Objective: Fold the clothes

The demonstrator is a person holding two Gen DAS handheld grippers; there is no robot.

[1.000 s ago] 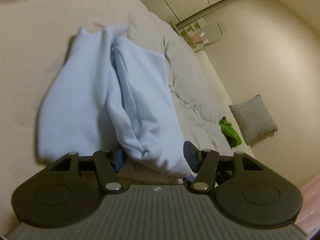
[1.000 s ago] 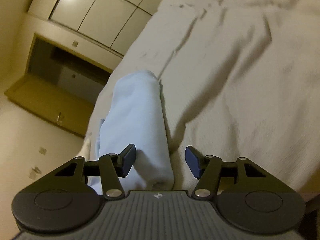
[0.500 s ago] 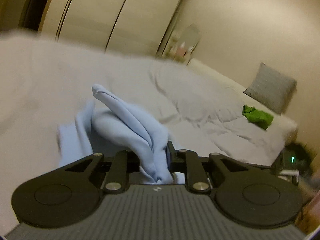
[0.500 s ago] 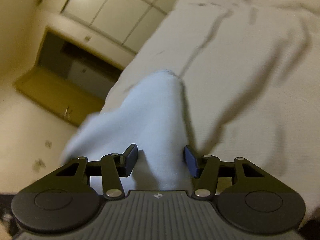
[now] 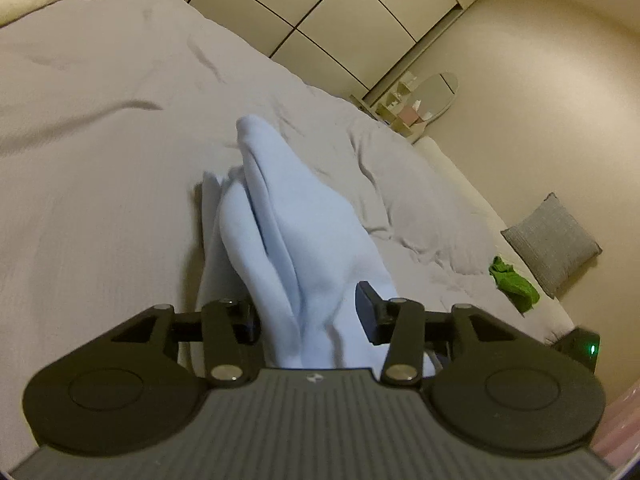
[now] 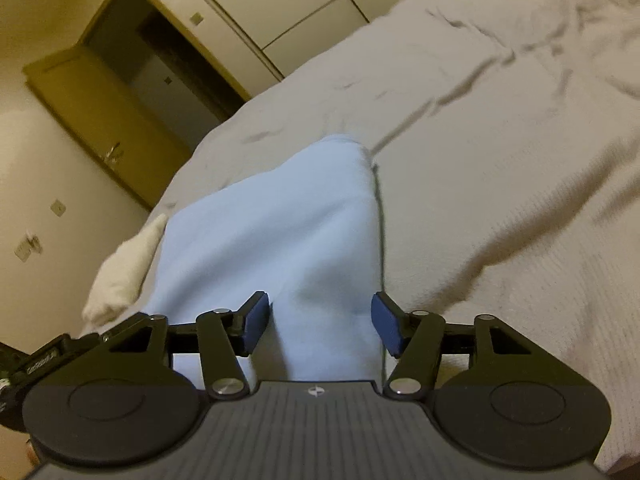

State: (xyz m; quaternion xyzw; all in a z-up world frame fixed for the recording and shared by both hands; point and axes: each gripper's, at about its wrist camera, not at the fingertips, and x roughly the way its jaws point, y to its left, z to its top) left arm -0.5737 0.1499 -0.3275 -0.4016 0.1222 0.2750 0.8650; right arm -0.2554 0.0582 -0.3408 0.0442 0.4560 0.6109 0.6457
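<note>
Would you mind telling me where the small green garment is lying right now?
In the left wrist view, the green garment lies far right on the bed's edge, just beside the grey cushion and well away from the light blue garment.

Garment (image 5: 280, 240) near end hidden behind both gripper bodies; contact with pads (image 6: 256, 322) cannot be judged. Left gripper's (image 5: 306, 320) left pad occluded by cloth. Shelf items (image 5: 400, 106) too small (unidentifiable).
</note>
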